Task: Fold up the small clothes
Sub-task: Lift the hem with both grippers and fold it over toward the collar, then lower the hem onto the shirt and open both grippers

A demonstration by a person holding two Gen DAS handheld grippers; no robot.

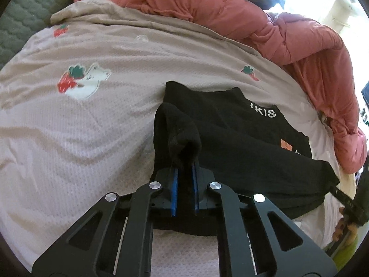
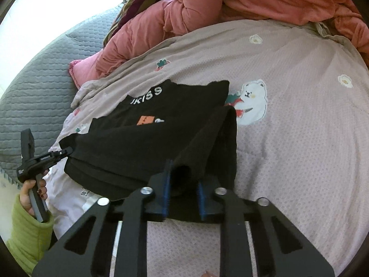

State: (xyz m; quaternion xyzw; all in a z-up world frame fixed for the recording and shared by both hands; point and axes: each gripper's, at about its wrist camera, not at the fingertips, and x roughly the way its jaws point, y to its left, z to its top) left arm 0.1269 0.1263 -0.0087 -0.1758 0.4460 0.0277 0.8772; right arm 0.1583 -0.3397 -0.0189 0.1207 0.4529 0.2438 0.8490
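- The black garment point(image 1: 230, 143) is soft, matte knit, partly folded, with white letters and a small orange patch on its upper layer; it lies at the centre of both wrist views, on the bedspread.
- The left gripper point(image 1: 184, 161) has its blue-lined fingers point(image 1: 174, 184) closed on a bunched corner of the black garment, which rises as a rounded hump just above the tips.
- The right gripper point(image 2: 184, 173) is likewise clamped on a folded edge of the garment point(image 2: 161, 138); the cloth hangs in a thick roll between its blue pads point(image 2: 166, 189).
- The bedspread point(image 1: 80, 127) is pale pink with a fine waffle texture, lightly rippled, printed with bears and strawberries.
- A puffy salmon-pink quilt point(image 1: 288, 34) lies heaped along the top and right of the left view, close to the garment's far edge.
- A grey quilted cover point(image 2: 34, 87) fills the left of the right view.
- At lower left of the right view, a hand point(image 2: 30, 194) in a green sleeve point(image 2: 27, 237) holds the other gripper's handle.
- Open bedspread lies left of the garment in the left view and right of it in the right view.
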